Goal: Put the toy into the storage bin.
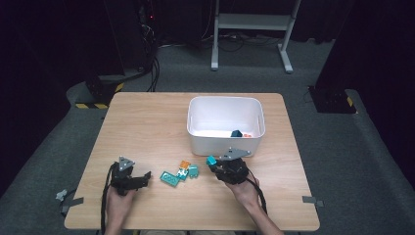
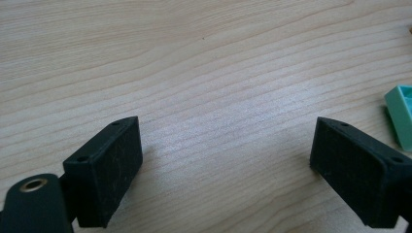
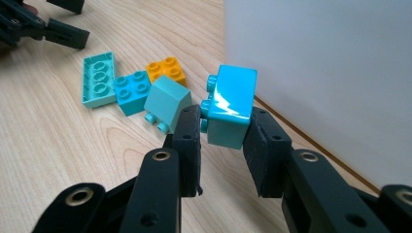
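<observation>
My right gripper (image 3: 222, 130) is shut on a turquoise brick (image 3: 229, 107), held off the table just in front of the white bin (image 1: 226, 142). From above, that brick (image 1: 211, 160) pokes out at the left tip of the right gripper (image 1: 215, 164). Several loose bricks lie on the table: a mint flat brick (image 3: 99, 78), a blue brick (image 3: 133, 92), an orange brick (image 3: 167, 69) and a mint sloped brick (image 3: 166, 101). My left gripper (image 2: 226, 160) stands open over bare wood, with a mint brick (image 2: 401, 114) at its right. In the high view the left gripper (image 1: 146, 177) rests left of the brick cluster (image 1: 180, 174).
The white bin holds a dark teal brick (image 1: 237, 133) and an orange piece (image 1: 247, 135). The wooden table (image 1: 147, 122) has free room on its left and far side. A white stand (image 1: 252, 24) stands on the grey floor beyond.
</observation>
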`<action>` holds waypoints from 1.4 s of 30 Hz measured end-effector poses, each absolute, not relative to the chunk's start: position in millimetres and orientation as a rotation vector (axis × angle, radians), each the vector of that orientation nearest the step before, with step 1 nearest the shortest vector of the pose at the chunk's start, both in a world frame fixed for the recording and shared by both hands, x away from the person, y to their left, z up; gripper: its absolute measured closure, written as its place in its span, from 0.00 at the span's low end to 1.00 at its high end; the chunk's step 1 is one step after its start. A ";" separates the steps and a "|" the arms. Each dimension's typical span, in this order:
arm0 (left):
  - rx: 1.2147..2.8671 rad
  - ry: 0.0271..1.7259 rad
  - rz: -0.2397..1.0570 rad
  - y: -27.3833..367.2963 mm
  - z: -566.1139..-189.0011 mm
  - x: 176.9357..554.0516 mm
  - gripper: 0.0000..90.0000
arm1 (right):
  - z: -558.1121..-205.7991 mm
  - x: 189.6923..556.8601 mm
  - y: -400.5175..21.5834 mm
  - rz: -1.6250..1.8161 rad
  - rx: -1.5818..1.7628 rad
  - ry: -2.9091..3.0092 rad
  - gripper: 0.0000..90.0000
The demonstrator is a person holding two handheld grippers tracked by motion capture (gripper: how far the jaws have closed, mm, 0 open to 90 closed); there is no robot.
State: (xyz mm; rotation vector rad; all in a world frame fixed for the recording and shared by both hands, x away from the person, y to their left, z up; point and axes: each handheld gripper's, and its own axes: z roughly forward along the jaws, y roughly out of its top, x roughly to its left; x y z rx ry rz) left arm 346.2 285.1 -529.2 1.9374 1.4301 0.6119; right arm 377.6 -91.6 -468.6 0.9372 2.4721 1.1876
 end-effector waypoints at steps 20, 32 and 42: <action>1.937 1.431 0.612 285.1 -529.2 346.1 0.13 | -443.6 373.7 -101.3 1.231 0.904 2.457 0.76; 1.937 1.430 0.612 285.1 -529.2 346.1 0.13 | -418.9 373.1 -107.0 1.274 0.869 2.442 0.76; 1.937 1.430 0.612 285.1 -529.2 346.1 0.13 | -395.3 378.8 -109.3 1.328 0.861 2.410 0.76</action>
